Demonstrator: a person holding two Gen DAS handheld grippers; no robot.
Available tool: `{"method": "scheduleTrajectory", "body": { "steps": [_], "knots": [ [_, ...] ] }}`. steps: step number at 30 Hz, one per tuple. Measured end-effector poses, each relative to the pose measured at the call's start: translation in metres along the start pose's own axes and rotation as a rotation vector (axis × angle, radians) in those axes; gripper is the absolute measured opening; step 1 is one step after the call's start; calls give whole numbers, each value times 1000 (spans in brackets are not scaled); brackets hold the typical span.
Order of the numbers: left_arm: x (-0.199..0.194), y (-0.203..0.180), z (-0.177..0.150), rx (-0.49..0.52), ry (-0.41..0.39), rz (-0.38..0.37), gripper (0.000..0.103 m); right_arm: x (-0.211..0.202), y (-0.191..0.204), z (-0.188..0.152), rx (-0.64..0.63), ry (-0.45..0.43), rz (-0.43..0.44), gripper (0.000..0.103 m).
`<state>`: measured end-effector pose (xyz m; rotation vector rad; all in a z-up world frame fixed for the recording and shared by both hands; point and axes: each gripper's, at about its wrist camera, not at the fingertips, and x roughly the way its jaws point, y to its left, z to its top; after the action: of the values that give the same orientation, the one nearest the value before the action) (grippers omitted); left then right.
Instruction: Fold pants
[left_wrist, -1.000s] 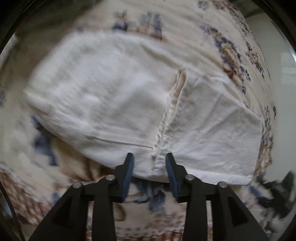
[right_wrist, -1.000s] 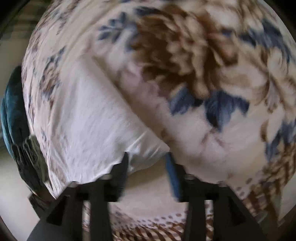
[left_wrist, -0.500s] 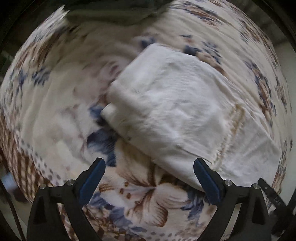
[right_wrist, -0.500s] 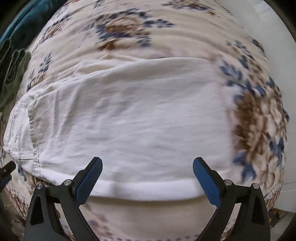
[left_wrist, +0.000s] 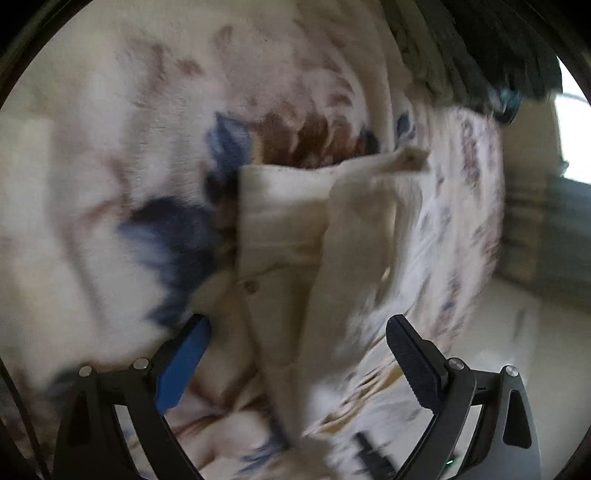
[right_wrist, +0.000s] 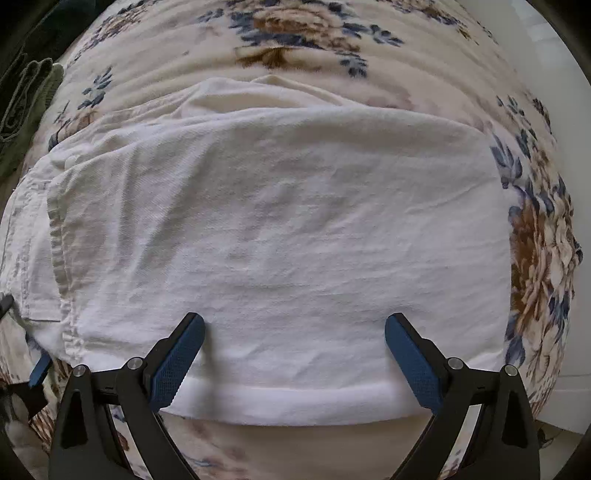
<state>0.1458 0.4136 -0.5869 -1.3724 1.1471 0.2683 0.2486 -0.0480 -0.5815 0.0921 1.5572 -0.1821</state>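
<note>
You are working over a bed covered by a floral blanket (right_wrist: 295, 33), and the white pants (right_wrist: 280, 229) are lying across its middle, already doubled into a broad rectangle with the hemmed edge nearest you. A pile of dark green clothes (right_wrist: 26, 96) is sitting beyond the pants' far left corner, well apart from them.

Your right gripper (right_wrist: 294, 356) is hovering just above the near edge of the pants with its jaws spread wide and nothing between them. Your left gripper (left_wrist: 298, 360) is also gaping wide and holding nothing; its view is smeared by motion, but you can make out the pants (left_wrist: 295, 236) running away from it, with the buttoned waist end close to its left finger.

The fold looks largely made, so the step in hand is probably the next fold across or a tidy-up. To do it well, you should be bringing each gripper down at an outer corner of the near edge, pinching every layer together rather than the top one only. Keep both lifts level so the layers are not sliding apart, and smooth the wrinkled far edge before laying the fold down.
</note>
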Motion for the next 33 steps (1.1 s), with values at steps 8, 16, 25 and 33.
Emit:
{"method": "scheduleTrajectory", "body": {
  "steps": [8, 16, 25, 33],
  "knots": [
    [26, 14, 21, -167, 4, -160, 96, 6, -3, 14, 8, 26, 26, 100],
    [14, -19, 30, -84, 4, -231, 88, 11, -7, 21, 19, 35, 56, 100],
    [46, -26, 36, 71, 42, -134, 39, 17, -12, 19, 34, 65, 90, 100],
    [5, -104, -16, 401, -52, -120, 28, 11, -42, 19, 88, 53, 159, 100]
  ]
}}
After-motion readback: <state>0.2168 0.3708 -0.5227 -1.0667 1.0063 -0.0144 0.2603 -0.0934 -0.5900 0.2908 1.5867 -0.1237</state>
